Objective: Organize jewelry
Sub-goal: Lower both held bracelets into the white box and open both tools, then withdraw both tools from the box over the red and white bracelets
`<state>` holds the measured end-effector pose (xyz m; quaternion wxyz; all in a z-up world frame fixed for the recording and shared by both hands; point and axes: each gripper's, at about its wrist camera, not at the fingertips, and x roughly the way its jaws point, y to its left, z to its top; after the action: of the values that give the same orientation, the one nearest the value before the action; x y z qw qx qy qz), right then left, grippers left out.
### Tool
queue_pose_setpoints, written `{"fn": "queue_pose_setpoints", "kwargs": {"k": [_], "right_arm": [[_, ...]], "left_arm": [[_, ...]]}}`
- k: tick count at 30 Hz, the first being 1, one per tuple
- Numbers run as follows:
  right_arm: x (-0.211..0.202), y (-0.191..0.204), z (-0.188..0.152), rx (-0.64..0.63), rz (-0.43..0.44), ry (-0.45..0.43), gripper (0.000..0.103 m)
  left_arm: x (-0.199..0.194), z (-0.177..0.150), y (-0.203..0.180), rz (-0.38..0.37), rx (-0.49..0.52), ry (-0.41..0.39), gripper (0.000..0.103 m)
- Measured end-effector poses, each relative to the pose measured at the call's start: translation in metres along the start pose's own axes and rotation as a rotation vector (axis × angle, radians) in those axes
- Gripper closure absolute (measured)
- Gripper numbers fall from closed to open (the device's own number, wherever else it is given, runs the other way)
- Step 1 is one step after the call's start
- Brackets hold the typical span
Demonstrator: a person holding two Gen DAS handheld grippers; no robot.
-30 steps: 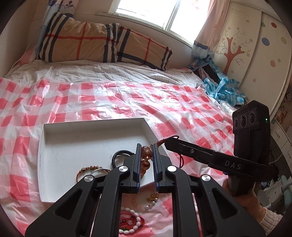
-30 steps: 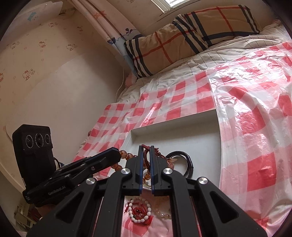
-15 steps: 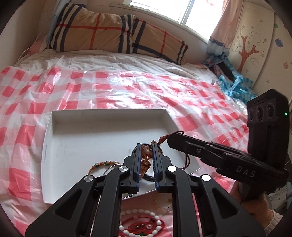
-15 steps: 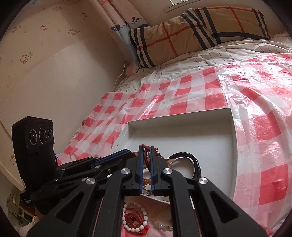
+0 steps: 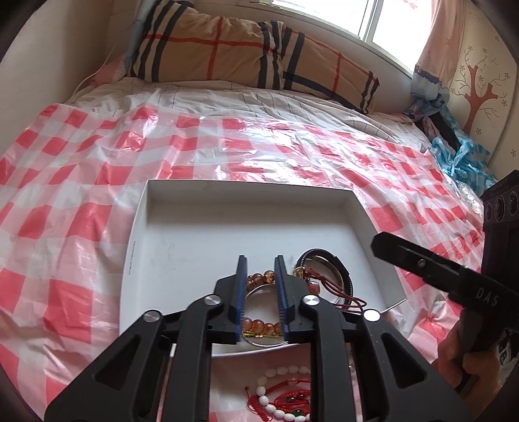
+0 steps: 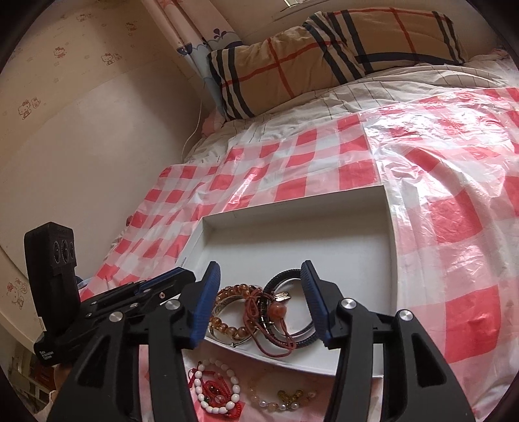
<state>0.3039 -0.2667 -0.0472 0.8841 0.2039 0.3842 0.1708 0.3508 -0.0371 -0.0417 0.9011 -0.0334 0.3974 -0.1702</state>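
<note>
Both tools are matte black plastic with cut-out linkage arms pinned by round silver screws. The left gripper (image 5: 262, 292) and right gripper (image 6: 259, 302) carry ribbed blue pads (image 6: 204, 305) on their fingers. Each bears a boxy black camera block (image 6: 52, 253) with three lenses; white "DAS" lettering (image 5: 486, 297) marks the right one.

Sunlit bedroom window (image 5: 382, 19), plaid pillow (image 5: 246, 48)
</note>
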Motion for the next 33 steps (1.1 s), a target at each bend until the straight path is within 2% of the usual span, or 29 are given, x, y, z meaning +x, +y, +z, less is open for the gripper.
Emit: {"fn": "queue_pose_setpoints", "kwargs": {"k": [3,5,9,14,17,19,23,25,29,33], "right_arm": [[-0.012,-0.002,-0.001,0.005,-0.028,-0.01,0.05],[-0.023,-0.003,-0.005,0.006,-0.063,-0.013,0.045],[-0.042,0.0,-0.016,0.006,-0.127,-0.003,0.042],[-0.042,0.012,-0.055,-0.027,-0.176,0.101,0.042],[-0.029,0.02,-0.073,-0.075,-0.219,0.18,0.042],[-0.023,0.025,-0.077,-0.118,-0.248,0.194,0.042],[-0.019,0.03,-0.078,-0.122,-0.183,0.195,0.042],[-0.011,0.038,-0.08,-0.161,-0.187,0.21,0.042],[0.01,0.053,-0.091,-0.245,-0.237,0.262,0.042],[0.027,0.059,-0.099,-0.326,-0.327,0.298,0.04]], "left_arm": [[-0.006,-0.003,0.0,0.02,0.009,-0.018,0.065],[-0.012,-0.006,0.0,0.029,0.019,-0.033,0.061],[-0.026,-0.009,0.003,0.035,0.01,-0.049,0.055],[-0.049,-0.022,0.005,0.041,0.014,-0.072,0.044],[-0.055,-0.037,0.005,0.045,0.031,-0.051,0.043],[-0.056,-0.045,0.006,0.055,0.041,-0.034,0.042],[-0.055,-0.06,0.011,0.082,0.039,0.003,0.042],[-0.052,-0.061,0.014,0.093,0.025,0.02,0.042],[-0.047,-0.065,0.015,0.121,0.042,0.045,0.041],[-0.042,-0.068,0.015,0.144,0.059,0.074,0.041]]}}
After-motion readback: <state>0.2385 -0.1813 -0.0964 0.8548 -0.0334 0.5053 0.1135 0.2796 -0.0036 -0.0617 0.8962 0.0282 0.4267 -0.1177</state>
